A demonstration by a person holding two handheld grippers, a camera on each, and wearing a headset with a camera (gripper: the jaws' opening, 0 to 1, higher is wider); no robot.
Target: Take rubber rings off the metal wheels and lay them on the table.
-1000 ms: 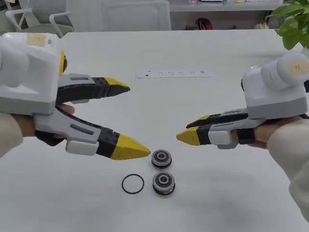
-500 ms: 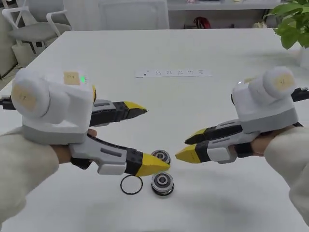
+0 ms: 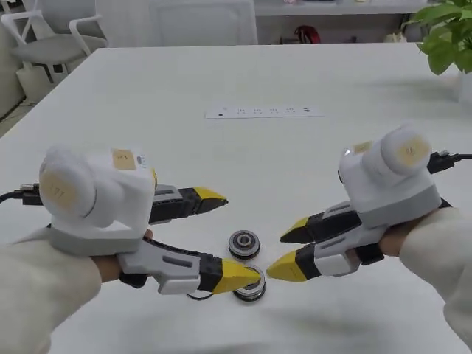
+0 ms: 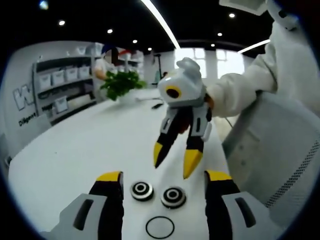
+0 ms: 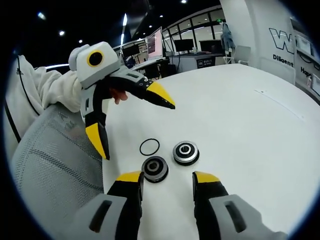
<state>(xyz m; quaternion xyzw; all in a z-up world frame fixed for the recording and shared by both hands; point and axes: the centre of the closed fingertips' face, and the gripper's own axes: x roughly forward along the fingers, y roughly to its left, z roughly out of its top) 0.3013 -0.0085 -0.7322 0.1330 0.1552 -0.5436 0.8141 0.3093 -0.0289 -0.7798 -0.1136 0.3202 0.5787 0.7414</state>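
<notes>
White table (image 3: 310, 169) is carrying the two metal wheels (image 3: 244, 243) in the head view. They are lying flat near the person's edge, one just beyond the other. The left gripper (image 3: 240, 237) is pointing in from the left with its jaws spread wide and gripping nothing. Its upper yellow tip is hanging beside the farther wheel, and its lower tip is overlapping the nearer wheel (image 3: 252, 291). The right gripper (image 3: 276, 255) is pointing in from the right, jaws parted more narrowly and empty, tips just beside the wheels. A power strip (image 3: 258, 112) is lying well beyond them.

In the left gripper view, the left gripper's (image 4: 164, 177) own jaws are standing far apart with nothing between the pads. Both wheels (image 4: 142, 190) are sitting side by side ahead of the tips. A loose rubber ring (image 4: 160, 227) is lying flat on the table, nearer the camera and apart from both wheels. The right gripper (image 4: 173, 167) is hanging over the wheels, tips down and separated.

In the right gripper view, the right gripper's (image 5: 168, 176) own jaws are parted and empty. One wheel (image 5: 155, 168) is lying just ahead of one jaw tip, and the other (image 5: 186, 152) is beside it. The rubber ring (image 5: 149, 146) is resting just beyond, not touching either. The left gripper (image 5: 139, 130) is gaping wide above them. I cannot tell whether either wheel is wearing a ring.
</notes>
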